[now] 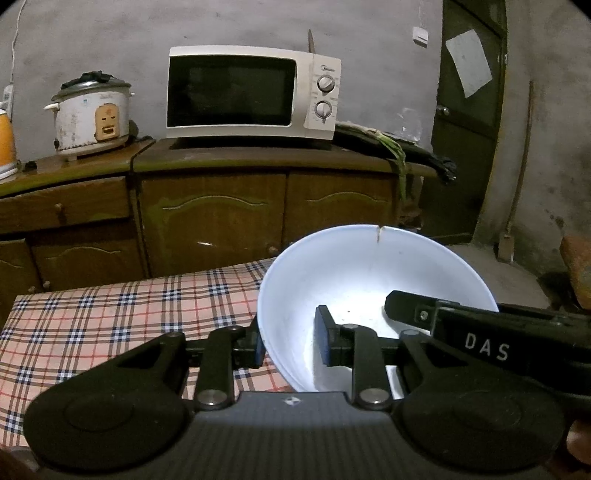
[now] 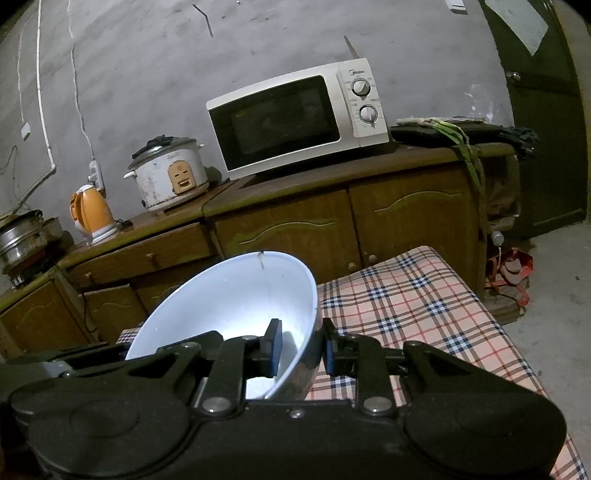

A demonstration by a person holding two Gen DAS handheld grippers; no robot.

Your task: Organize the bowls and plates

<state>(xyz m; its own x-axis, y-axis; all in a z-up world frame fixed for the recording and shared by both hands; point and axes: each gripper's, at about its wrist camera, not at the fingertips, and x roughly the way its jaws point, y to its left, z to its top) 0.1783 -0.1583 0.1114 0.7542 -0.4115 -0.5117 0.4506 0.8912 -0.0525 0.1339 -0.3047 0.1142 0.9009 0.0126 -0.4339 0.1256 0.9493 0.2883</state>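
Here, white bowl (image 1: 354,280) rim betw. both jaws' pads; L & R clamped on opp. sides

Desk covering: plaid cloth (image 1: 110,314), pink with dark blue and red checks.
Cabinet (image 2: 332,221): brown wood, arched door panels, small round knobs, behind the desk.
Microwave (image 1: 251,92): white, dark door shut, two round dials at right, on the cabinet top.
Rice cooker (image 1: 92,114): white, worn, lid on, left of the microwave.
Kettle (image 2: 92,214): orange on a white base, left of the rice cooker.
Metal pots (image 2: 22,236): far left in the right wrist view.
Green onions (image 2: 465,147): hang over the cabinet's right end.
Door (image 1: 469,110): dark, paper sheet stuck on it.
Wall (image 1: 258,22): grey, bare.
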